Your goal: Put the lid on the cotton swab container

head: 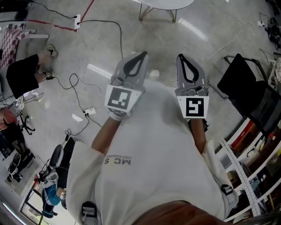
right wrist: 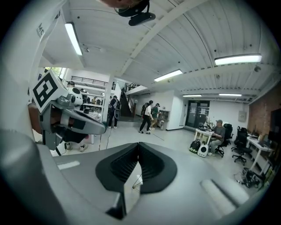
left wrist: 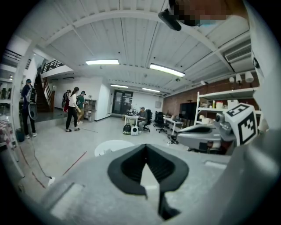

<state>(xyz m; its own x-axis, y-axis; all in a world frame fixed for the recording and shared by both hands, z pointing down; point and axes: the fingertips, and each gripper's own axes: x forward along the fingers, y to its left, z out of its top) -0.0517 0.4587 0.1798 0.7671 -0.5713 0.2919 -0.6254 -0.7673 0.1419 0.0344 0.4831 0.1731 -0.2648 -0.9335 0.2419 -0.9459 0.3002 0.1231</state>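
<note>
No cotton swab container or lid shows in any view. The person holds both grippers close in front of a white shirt [head: 153, 149], jaws aimed out into the room. My left gripper [head: 143, 53] [left wrist: 145, 146] is shut, its dark pads meeting at the tips with nothing between them. My right gripper [head: 180, 56] [right wrist: 138, 144] is likewise shut and empty. Each gripper shows in the other's view: the right gripper's body [left wrist: 206, 134] and the left gripper's body [right wrist: 74, 118].
Grey concrete floor with cables and a power strip [head: 77, 19] lies below. A white round table [head: 164, 4] [left wrist: 112, 147] stands ahead, a black chair [head: 246, 85] and shelves [head: 250, 145] at the right. People walk far off [left wrist: 72, 107]; one person sits at a desk [right wrist: 216, 136].
</note>
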